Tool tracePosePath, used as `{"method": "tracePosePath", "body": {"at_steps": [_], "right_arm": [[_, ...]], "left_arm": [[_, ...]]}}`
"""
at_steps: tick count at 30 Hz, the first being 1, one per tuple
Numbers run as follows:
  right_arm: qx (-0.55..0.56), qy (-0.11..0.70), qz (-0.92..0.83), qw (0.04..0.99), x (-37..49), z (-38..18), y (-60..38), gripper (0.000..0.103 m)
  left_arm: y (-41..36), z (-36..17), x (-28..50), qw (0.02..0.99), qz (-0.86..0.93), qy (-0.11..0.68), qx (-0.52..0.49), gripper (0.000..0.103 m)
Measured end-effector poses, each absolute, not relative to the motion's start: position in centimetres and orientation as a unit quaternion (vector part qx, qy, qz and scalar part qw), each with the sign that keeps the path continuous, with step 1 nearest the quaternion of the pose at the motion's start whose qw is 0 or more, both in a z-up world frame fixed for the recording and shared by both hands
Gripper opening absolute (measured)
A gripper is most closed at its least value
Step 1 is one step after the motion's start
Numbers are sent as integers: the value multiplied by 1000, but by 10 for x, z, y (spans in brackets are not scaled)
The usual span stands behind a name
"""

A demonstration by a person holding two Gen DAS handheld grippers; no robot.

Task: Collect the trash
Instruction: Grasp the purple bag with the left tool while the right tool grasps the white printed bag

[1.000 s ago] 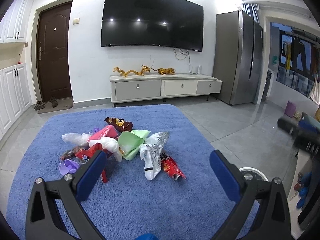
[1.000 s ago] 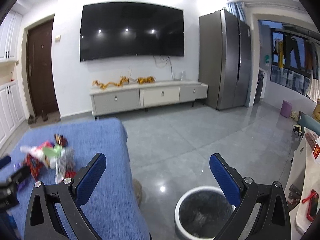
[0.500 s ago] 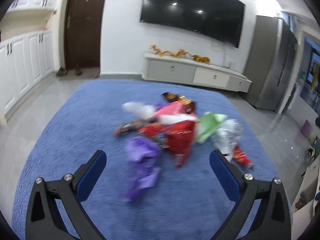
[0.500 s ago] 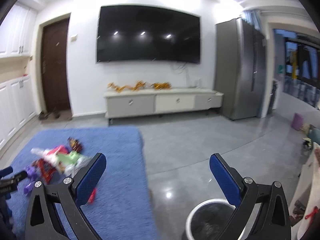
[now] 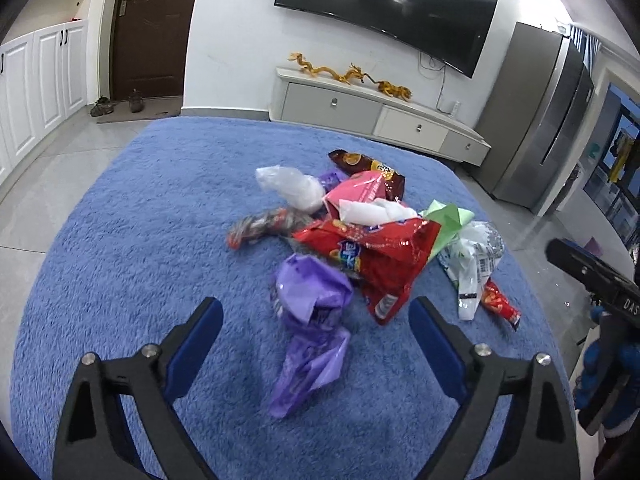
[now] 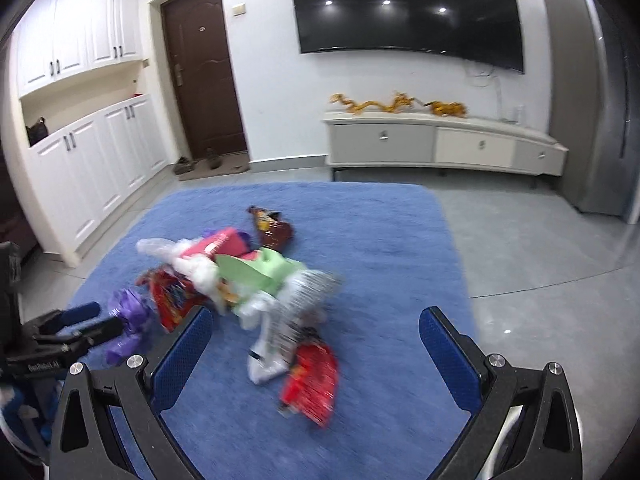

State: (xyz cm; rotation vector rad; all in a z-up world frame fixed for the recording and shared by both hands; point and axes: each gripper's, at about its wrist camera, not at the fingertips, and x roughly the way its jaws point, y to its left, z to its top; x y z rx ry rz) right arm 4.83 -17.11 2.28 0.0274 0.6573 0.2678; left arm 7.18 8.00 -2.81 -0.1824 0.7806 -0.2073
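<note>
- Nearest the person, the left gripper point(image 5: 316, 316) hangs tilted down over the fluffy blue rug point(image 5: 120, 248); its jaws have just been closing a little but stand released, the crumpled purple plastic bag point(image 5: 310, 320) lying between them with neither pad pressing on it.
- Just beside it, the right gripper point(image 6: 316, 328) stands wide apart and empty above the small red snack wrapper point(image 6: 312, 384) and the white printed plastic wrapper point(image 6: 272, 344).
- My guess: this is the reach for a first piece of trash. The next move would be to sink the left jaws around the purple bag and pinch it before lifting.
- That bag looks thin, limp and wrinkled, so it should squash flat in the grip.
- Behind it sits the rest of the heap, mid-rug: a big red foil chip bag point(image 5: 376, 256), a pink carton point(image 5: 356, 192), a pale green paper box point(image 5: 452, 220), a clear plastic bag point(image 5: 288, 188) and a dark brown snack packet point(image 5: 368, 168) at the far edge.
- Farther off stand a low white cabinet point(image 5: 380, 116) and a wall-mounted black television point(image 5: 384, 8).
</note>
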Motion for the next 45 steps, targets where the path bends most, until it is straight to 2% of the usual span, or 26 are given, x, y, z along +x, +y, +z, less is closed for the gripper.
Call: {"method": "tracePosePath", "body": {"at_steps": [4, 5, 8, 10, 14, 20, 24, 27, 28, 30, 34, 38, 45], "right_arm": [[-4, 308, 168, 936, 60, 27, -148, 102], [-9, 308, 173, 936, 64, 26, -143, 97], [-5, 319, 177, 931, 77, 19, -138, 90], [0, 325, 178, 929, 86, 13, -138, 88], [-9, 332, 178, 926, 97, 5, -137, 86], [20, 349, 168, 922, 101, -8, -154, 85], [27, 360, 172, 917, 106, -14, -157, 81], [33, 367, 174, 913, 104, -17, -159, 70], [37, 371, 175, 911, 102, -20, -160, 63], [43, 373, 181, 909, 98, -22, -162, 58], [36, 365, 187, 911, 87, -18, -162, 38], [34, 364, 199, 909, 76, -16, -160, 33], [39, 337, 216, 915, 50, 3, -155, 32]], "left_arm": [[82, -32, 85, 909, -103, 390, -103, 79], [82, -34, 89, 906, -105, 395, -107, 77], [82, -42, 97, 902, -105, 404, -110, 69], [81, -47, 100, 899, -107, 410, -112, 59], [80, -54, 107, 894, -104, 420, -114, 52], [83, -59, 114, 893, -101, 420, -125, 48], [81, -61, 119, 894, -91, 418, -130, 44], [84, -61, 117, 895, -89, 416, -134, 41], [84, -61, 116, 896, -86, 416, -132, 40], [85, -61, 114, 896, -85, 416, -131, 39], [84, -61, 104, 896, -90, 414, -134, 35], [82, -56, 92, 897, -91, 410, -136, 34], [87, -37, 64, 907, -85, 392, -130, 34]]}}
